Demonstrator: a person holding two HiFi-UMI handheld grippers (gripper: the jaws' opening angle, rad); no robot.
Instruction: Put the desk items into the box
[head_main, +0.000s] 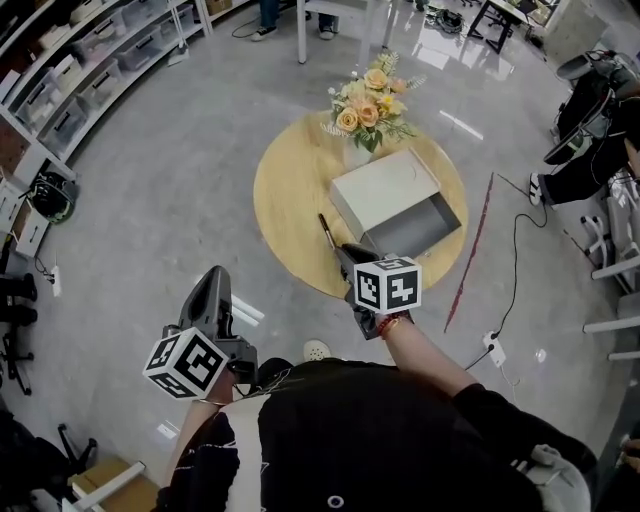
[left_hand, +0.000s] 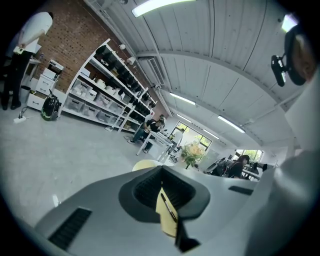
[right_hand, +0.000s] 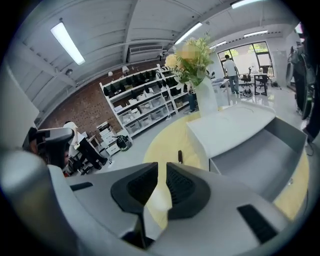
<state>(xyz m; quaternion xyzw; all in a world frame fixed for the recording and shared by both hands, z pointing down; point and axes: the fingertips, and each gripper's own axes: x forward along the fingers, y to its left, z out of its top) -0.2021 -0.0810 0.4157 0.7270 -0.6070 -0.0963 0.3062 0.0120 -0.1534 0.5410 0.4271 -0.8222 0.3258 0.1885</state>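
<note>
A white box (head_main: 385, 190) lies on the round wooden table (head_main: 290, 190), its drawer (head_main: 420, 228) pulled out toward the right and showing nothing inside. A dark pen (head_main: 326, 233) rests on the table left of the drawer. My right gripper (head_main: 342, 252) hovers over the table's near edge just behind the pen, open with nothing between its fingers. In the right gripper view the pen (right_hand: 180, 156) shows beyond the right gripper (right_hand: 161, 172), with the box (right_hand: 235, 125) to the right. My left gripper (head_main: 212, 285) hangs over the floor, off the table, its tips together and holding nothing.
A vase of yellow flowers (head_main: 368, 110) stands at the table's far edge behind the box. A red line (head_main: 470, 250) and a cable with a power strip (head_main: 495, 350) run on the floor to the right. Shelving (head_main: 90, 60) lines the left wall and chairs (head_main: 600, 110) stand at right.
</note>
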